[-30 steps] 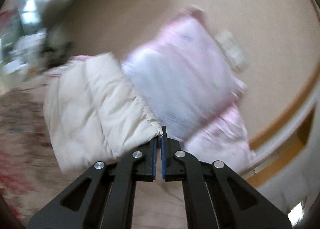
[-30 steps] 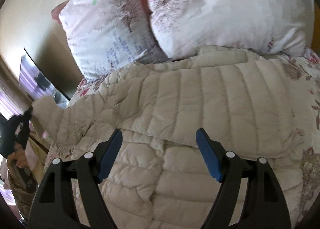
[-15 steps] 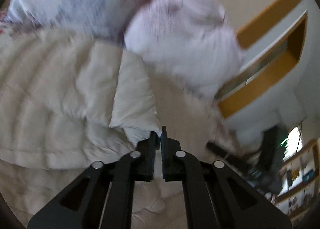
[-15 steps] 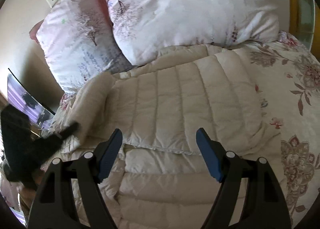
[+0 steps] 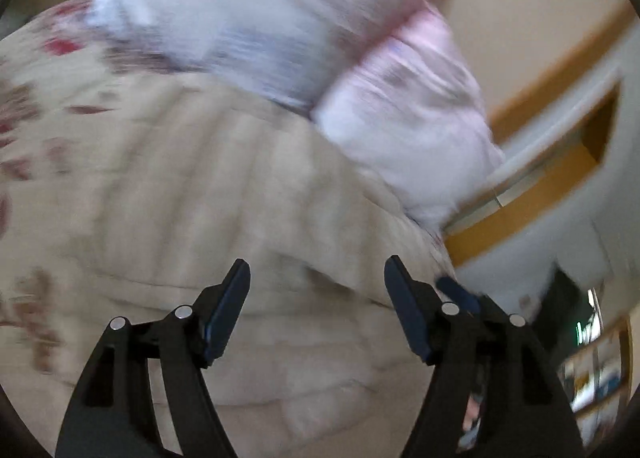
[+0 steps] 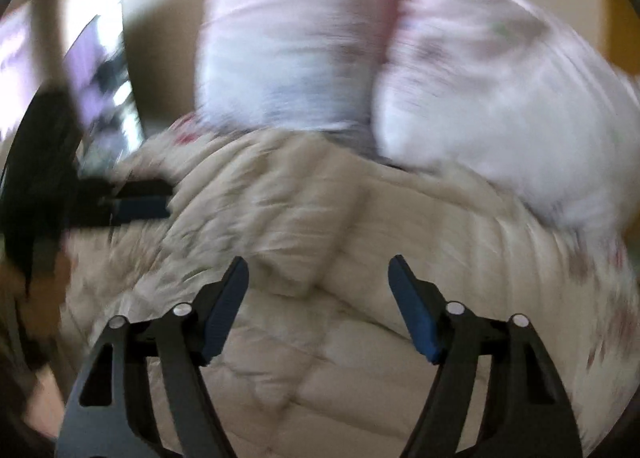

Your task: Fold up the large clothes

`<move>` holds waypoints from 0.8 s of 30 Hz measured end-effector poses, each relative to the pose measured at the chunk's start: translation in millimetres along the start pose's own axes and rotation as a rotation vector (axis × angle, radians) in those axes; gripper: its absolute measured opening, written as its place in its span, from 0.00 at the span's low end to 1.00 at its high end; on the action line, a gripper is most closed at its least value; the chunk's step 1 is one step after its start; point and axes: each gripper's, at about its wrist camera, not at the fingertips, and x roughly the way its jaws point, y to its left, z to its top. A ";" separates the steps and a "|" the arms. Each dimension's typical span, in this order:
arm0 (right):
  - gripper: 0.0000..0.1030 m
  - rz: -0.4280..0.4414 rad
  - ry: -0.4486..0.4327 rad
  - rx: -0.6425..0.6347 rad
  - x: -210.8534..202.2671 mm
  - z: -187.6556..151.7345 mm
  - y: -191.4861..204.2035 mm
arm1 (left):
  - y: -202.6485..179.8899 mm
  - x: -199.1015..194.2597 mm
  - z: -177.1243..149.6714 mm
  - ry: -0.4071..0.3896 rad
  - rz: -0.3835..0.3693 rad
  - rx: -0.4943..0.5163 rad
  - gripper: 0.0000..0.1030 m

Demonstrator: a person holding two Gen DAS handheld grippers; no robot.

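— blue pads on the left claw [image 5: 317, 290] stood apart and were opening, with nothing pinched; a second back they had been pressed together on the jacket's sleeve end.
— so it let go?
— looked that way. the cream jacket [image 5: 240, 218] lay on the bed under both claws, below the pillows [image 5: 400, 118], and a folded flap [image 6: 304, 242] lay across its middle in the right view.
— and the right claw [image 6: 318, 286]?
— spread too, closing a little, nothing between its pads. it had been spread a second ago as well, just hanging over the jacket.
— what did that mean for the fold?
— my guess: one sleeve was laid in over the body and dropped. the other side and the lengthwise fold probably remained.
— could you see the left claw from the right view?
— a dark blur with a blue strip at the jacket's left edge [image 6: 140, 206], likely that claw. i couldn't tell its shape.
— what else was hard to read?
— both views were smeared by motion. the quilting lines ran together, so where the flap ended wasn't clear. the jacket's lower part was cut off behind the claws. the flowered sheet [image 5: 36, 106] showed only at the edges.
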 end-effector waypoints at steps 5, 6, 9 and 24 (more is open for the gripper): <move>0.64 -0.102 0.011 -0.246 39.4 5.9 63.8 | 32.9 -8.3 5.6 -0.017 0.054 -0.076 0.67; 0.64 -0.126 0.017 -0.261 46.9 6.8 69.1 | 36.7 -5.6 5.8 -0.014 0.061 -0.083 0.67; 0.44 -0.217 0.045 -0.248 71.3 12.0 69.6 | 42.7 1.9 5.4 0.000 0.074 -0.096 0.67; 0.46 -0.049 0.020 0.534 11.4 -34.6 -87.7 | 39.9 3.3 -7.4 0.028 0.100 -0.020 0.67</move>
